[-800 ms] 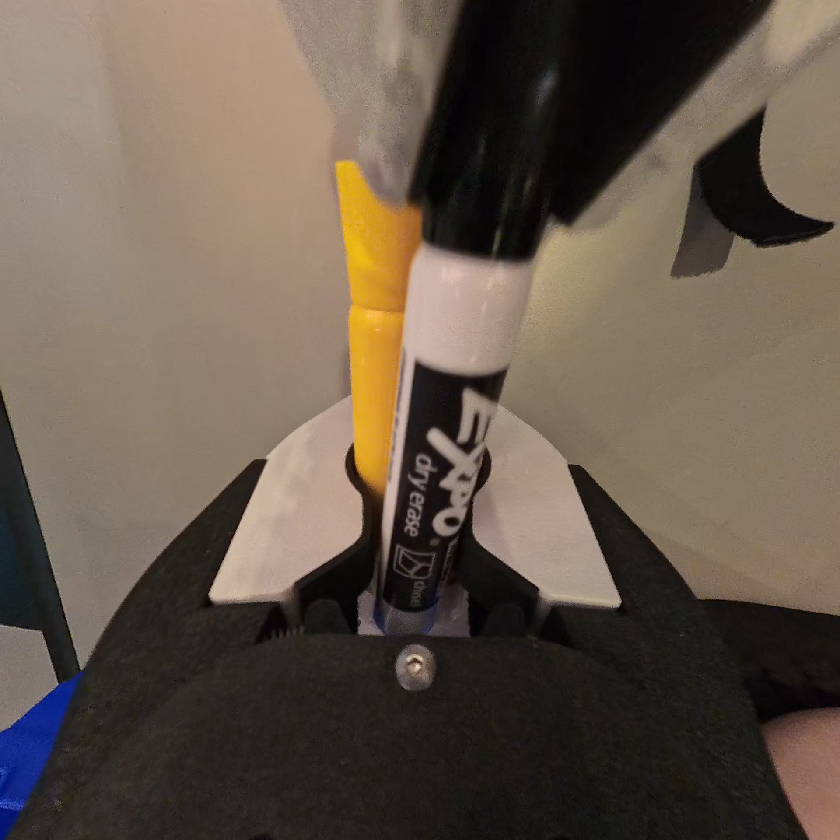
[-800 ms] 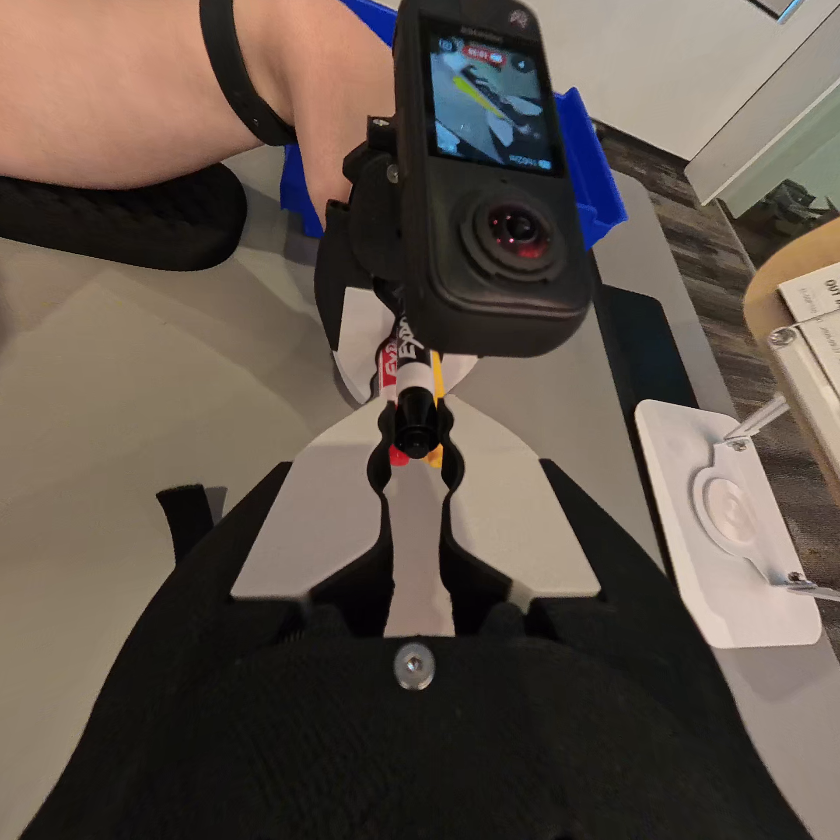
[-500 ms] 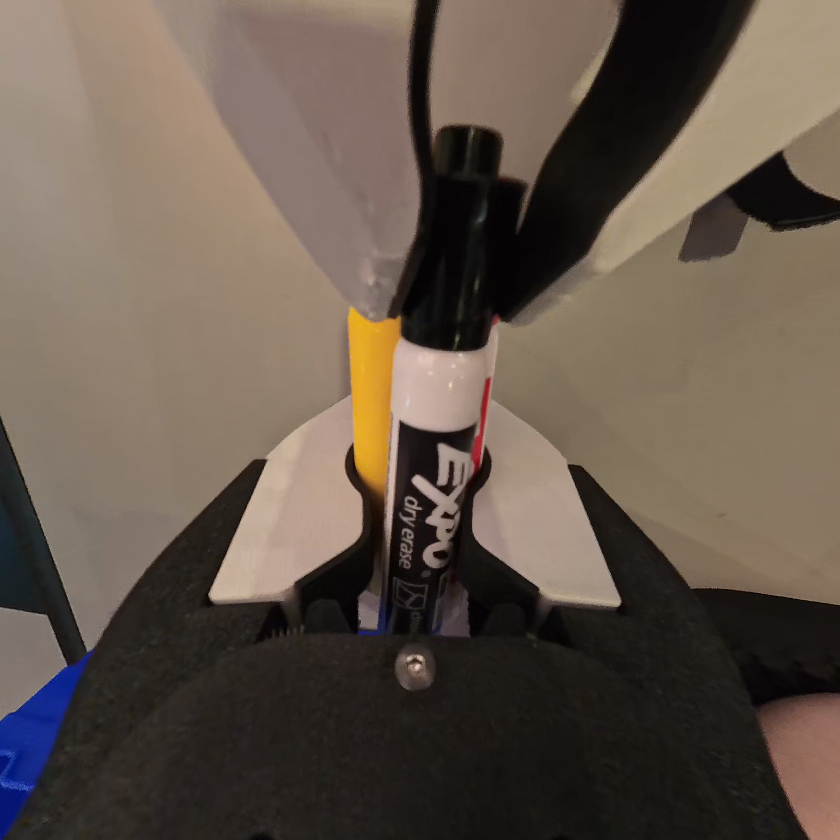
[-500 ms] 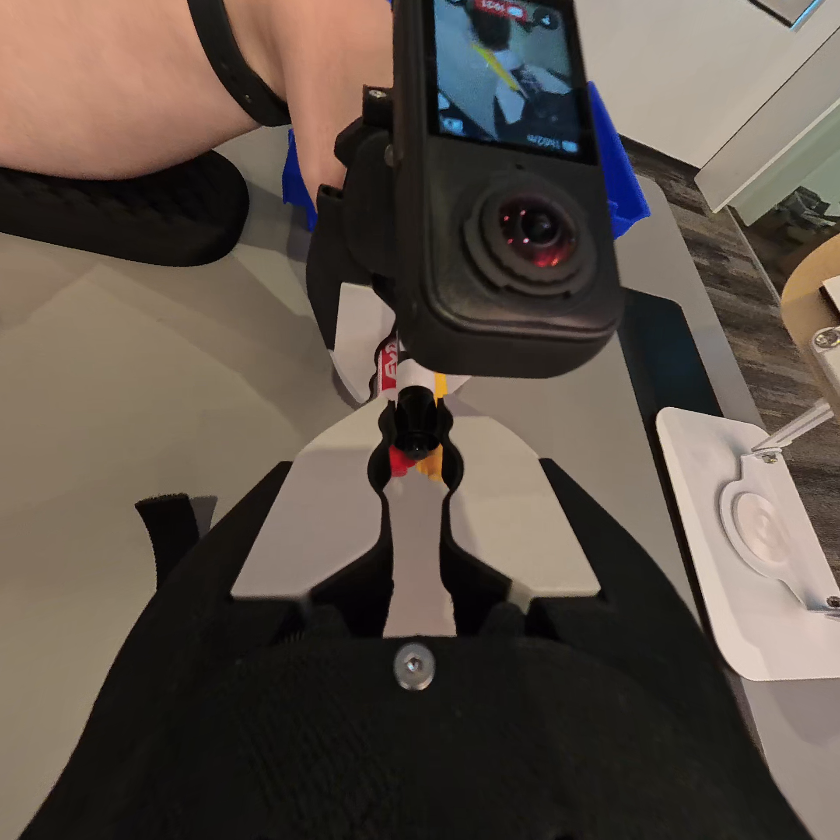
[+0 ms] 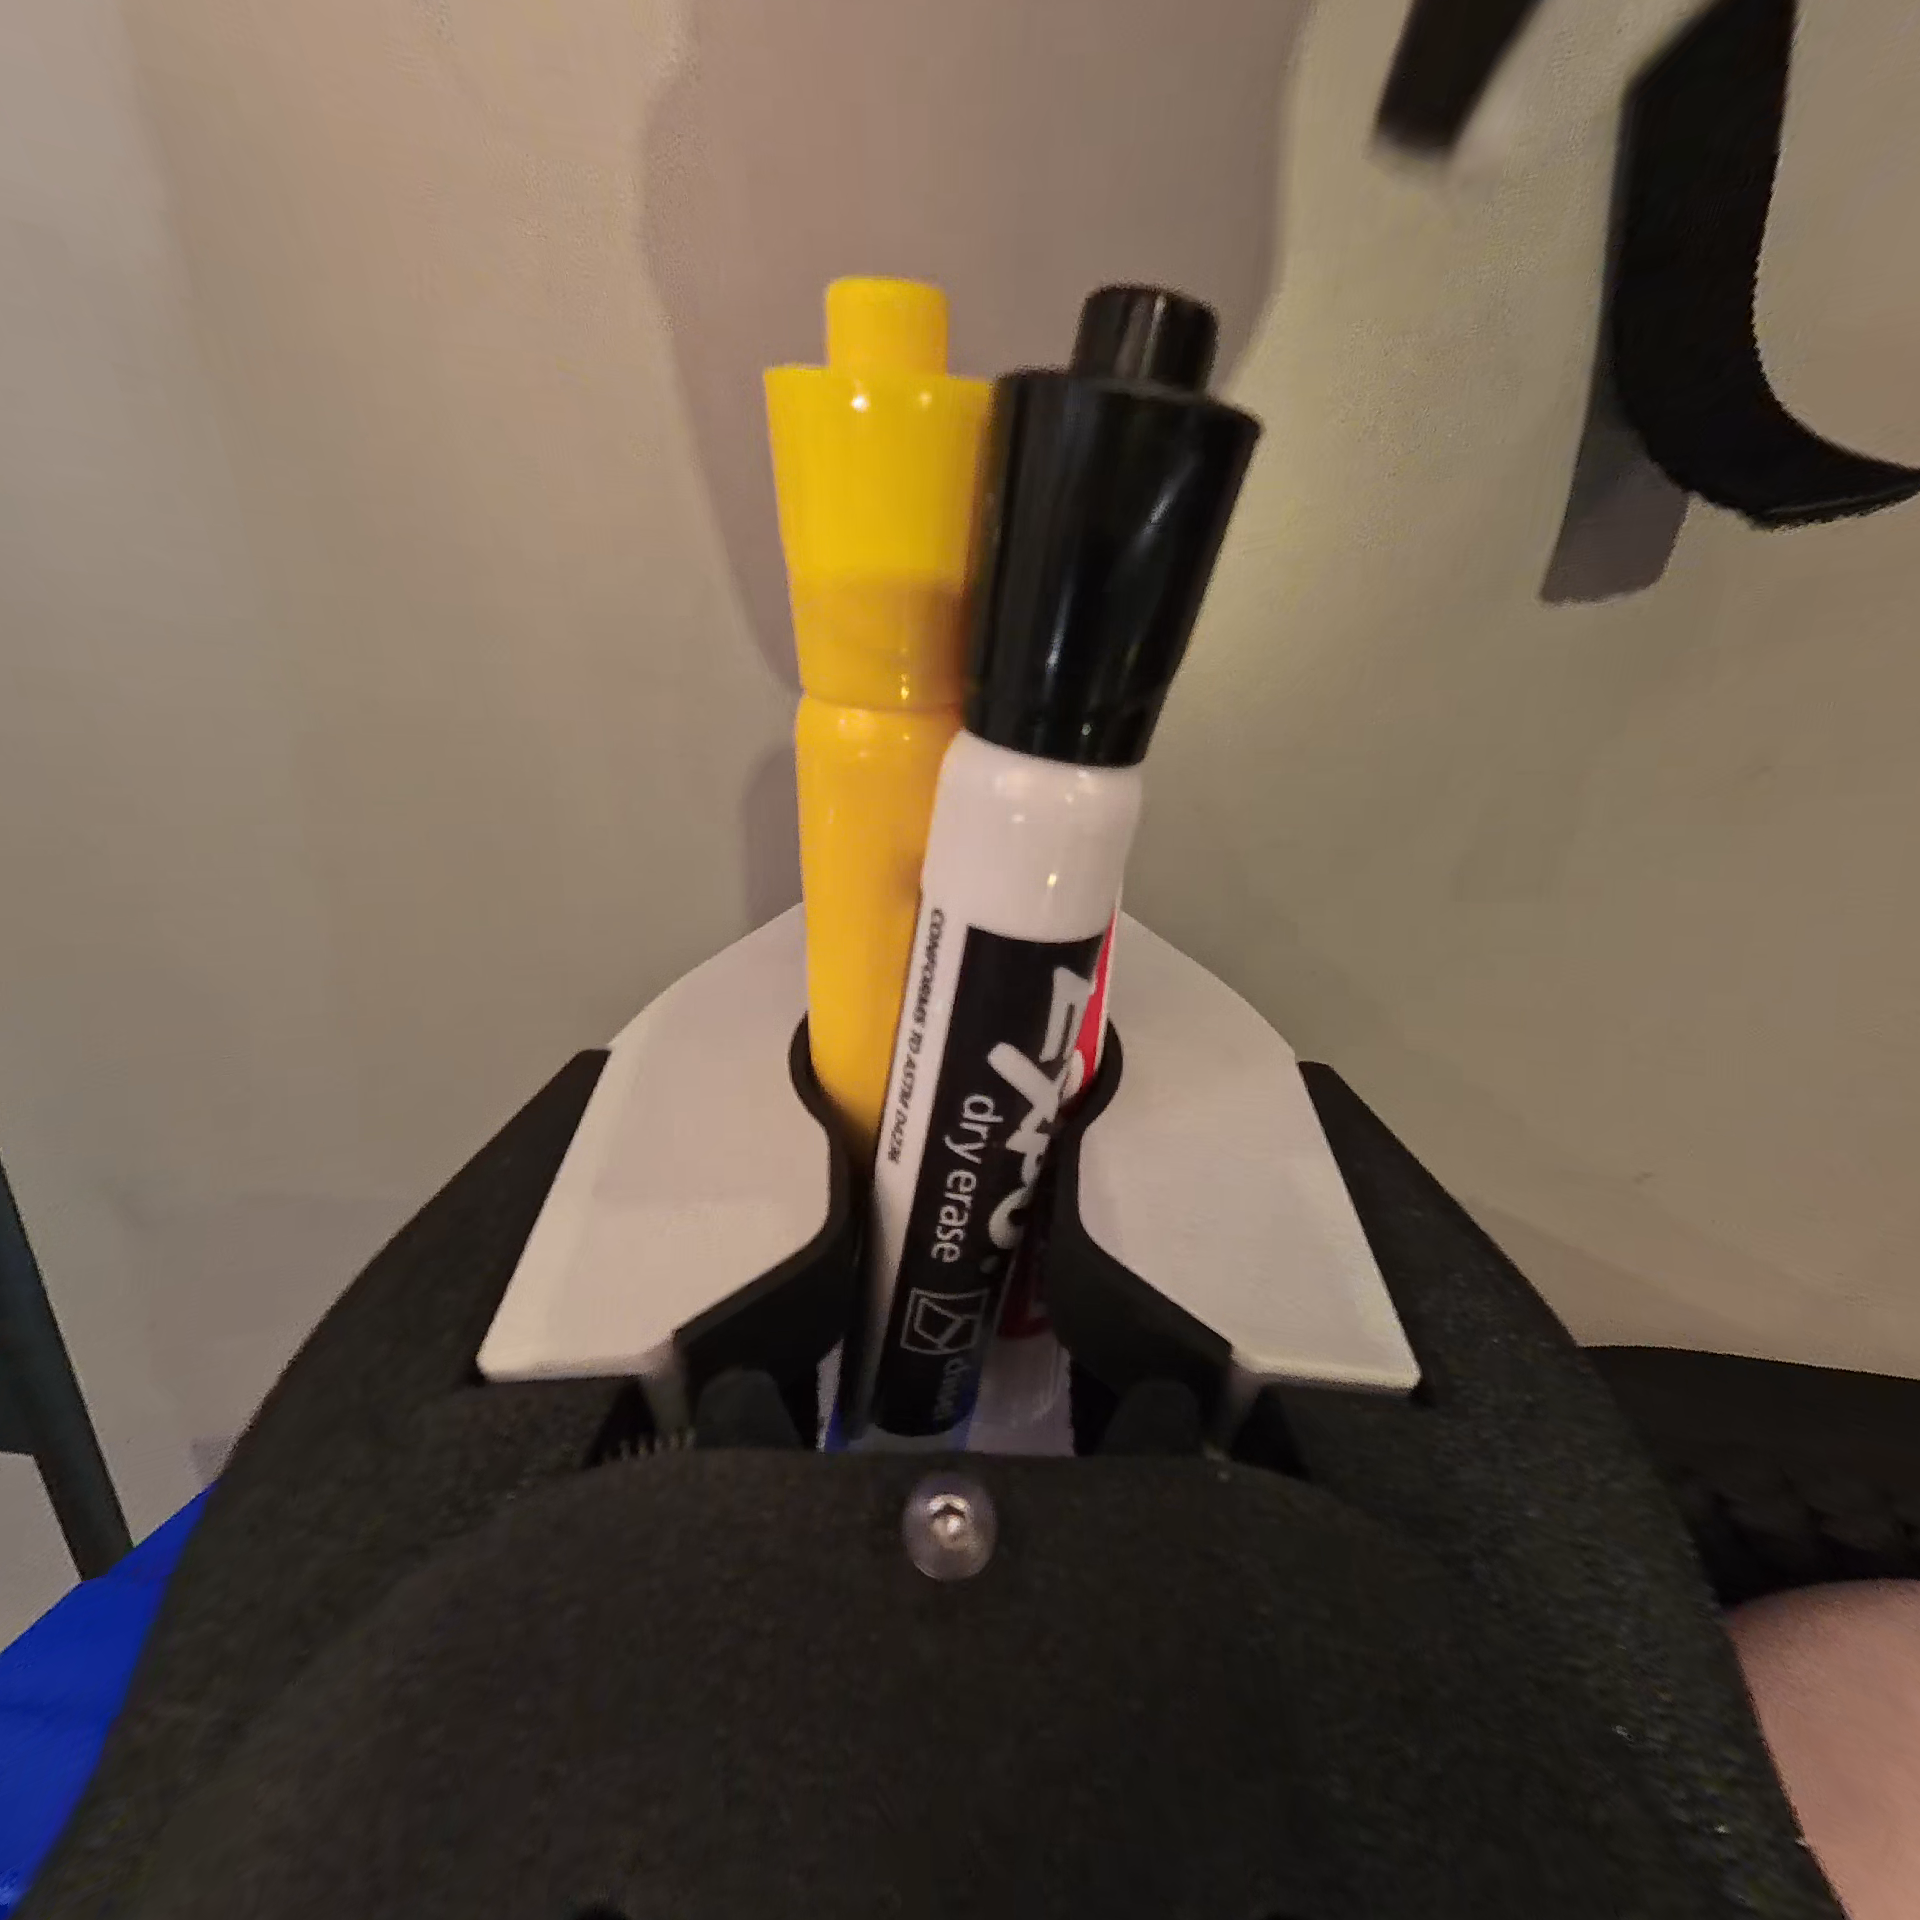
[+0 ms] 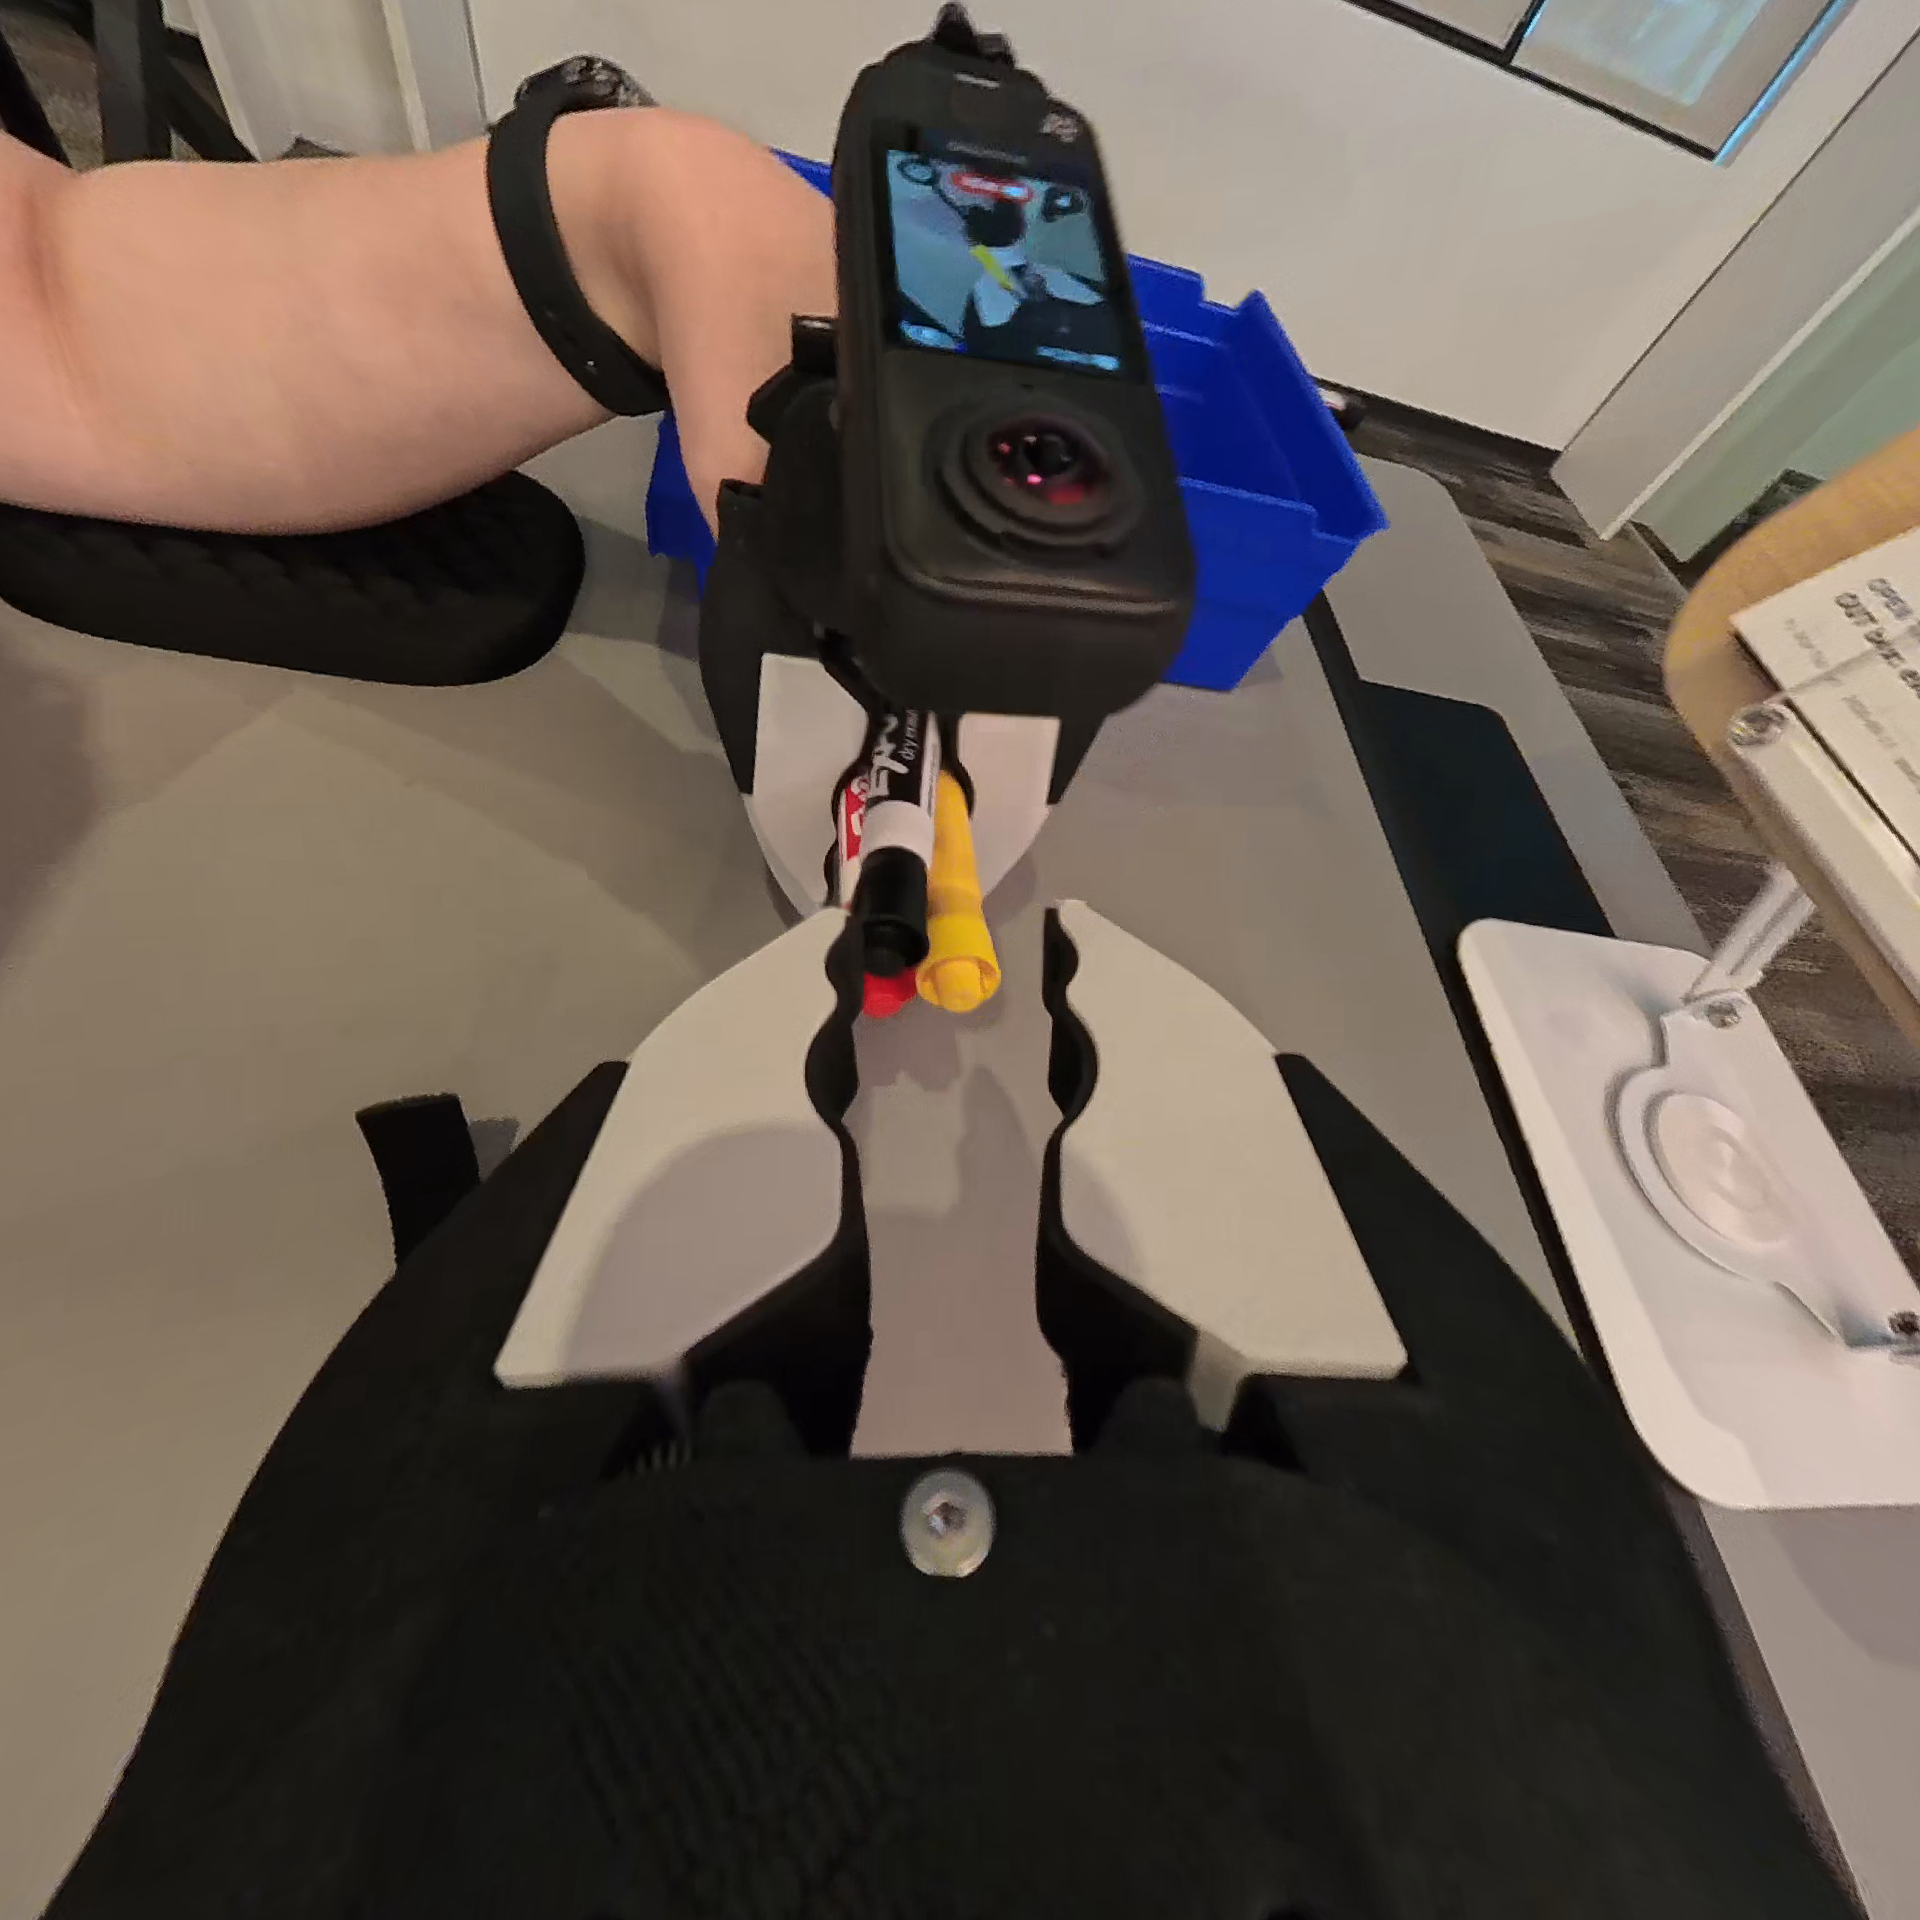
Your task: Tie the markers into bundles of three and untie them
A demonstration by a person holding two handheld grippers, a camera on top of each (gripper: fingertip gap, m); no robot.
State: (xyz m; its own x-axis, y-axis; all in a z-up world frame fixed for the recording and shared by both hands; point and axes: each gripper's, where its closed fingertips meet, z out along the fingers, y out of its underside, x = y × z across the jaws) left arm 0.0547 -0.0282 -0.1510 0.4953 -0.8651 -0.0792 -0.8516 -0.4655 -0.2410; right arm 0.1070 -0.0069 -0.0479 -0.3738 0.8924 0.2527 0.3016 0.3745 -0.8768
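left tongs [image 5: 956,1039]: clamp markers [image 5: 997,935] | right tongs [image 6: 951,997]: parted, just before caps

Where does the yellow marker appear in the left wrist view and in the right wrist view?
Left wrist view: yellow marker at centre, left of the black-capped marker.
Right wrist view: yellow marker at centre, right of the black-capped marker.
Shared landmark: the left gripper, shut on all the markers.

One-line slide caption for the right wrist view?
Open right gripper faces the left gripper, which is shut on three markers, above the grey table.
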